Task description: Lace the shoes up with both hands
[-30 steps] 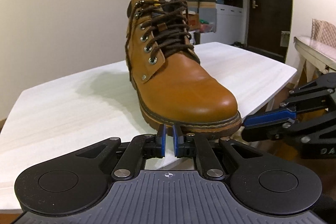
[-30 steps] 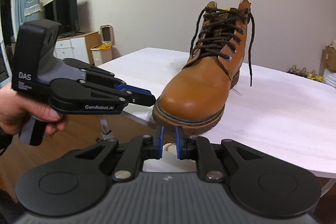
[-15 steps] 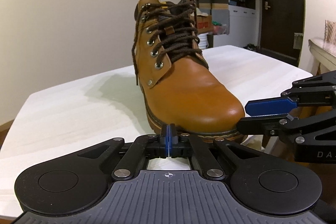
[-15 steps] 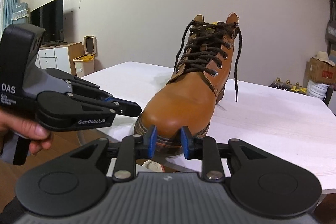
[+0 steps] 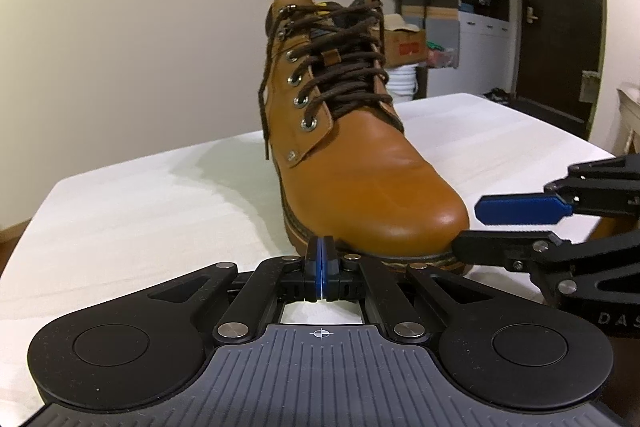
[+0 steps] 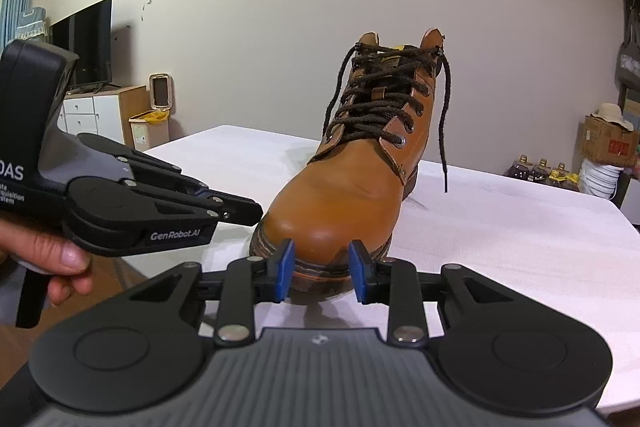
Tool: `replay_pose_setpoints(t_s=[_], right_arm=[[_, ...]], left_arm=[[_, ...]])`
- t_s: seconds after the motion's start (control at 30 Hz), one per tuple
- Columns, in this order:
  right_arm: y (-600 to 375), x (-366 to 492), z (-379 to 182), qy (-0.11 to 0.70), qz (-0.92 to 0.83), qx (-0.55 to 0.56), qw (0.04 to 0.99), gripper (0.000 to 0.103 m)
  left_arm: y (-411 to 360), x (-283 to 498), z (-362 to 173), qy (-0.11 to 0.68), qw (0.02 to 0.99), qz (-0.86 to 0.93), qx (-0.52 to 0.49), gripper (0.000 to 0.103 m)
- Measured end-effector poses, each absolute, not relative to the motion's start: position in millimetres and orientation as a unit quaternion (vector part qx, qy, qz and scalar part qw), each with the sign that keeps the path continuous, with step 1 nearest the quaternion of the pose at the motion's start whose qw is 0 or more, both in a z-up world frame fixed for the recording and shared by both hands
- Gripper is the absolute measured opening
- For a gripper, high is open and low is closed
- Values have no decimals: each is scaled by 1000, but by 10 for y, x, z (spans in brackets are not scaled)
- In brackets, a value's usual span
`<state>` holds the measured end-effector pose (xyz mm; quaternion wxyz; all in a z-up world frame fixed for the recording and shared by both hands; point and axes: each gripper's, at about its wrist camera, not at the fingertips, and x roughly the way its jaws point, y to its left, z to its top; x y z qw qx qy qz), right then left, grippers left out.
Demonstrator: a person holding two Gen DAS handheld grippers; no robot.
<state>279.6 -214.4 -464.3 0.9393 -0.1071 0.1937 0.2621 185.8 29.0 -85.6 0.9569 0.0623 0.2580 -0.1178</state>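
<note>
Boot (image 5: 352, 163): stands upright on the table's near corner, toe toward both tongs.
Laces (image 6: 384, 99): crossed through the eyelets, ends dangling loose, no bow.
Left tongs (image 5: 320, 269): pressed together, holding nothing.
Right tongs (image 6: 320, 273): spread apart, flanking the toe.
Risk: a tug could tip the boot off the edge.
Table (image 6: 520, 227): white, faintly grained.
Room: beige walls, dark door, television.

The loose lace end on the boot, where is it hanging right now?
In the right wrist view, one loose lace end hangs from the top eyelet down the right side of the boot, its tip just above the white table.
</note>
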Motion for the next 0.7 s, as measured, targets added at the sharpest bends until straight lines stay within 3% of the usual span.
replay_pose_setpoints(t_s=[0.07, 0.33, 0.7], right_arm=[[-2140, 2772, -4637, 203, 261, -97, 939, 26], [-2442, 2512, -4658, 226, 247, -13, 942, 30], [-2604, 2837, -4593, 193, 222, 13, 956, 30]], left_arm=[[309, 1810, -860, 264, 956, -112, 56, 8], [444, 1445, -848, 261, 961, -83, 38, 13], [733, 1554, -794, 274, 960, -23, -47, 13]])
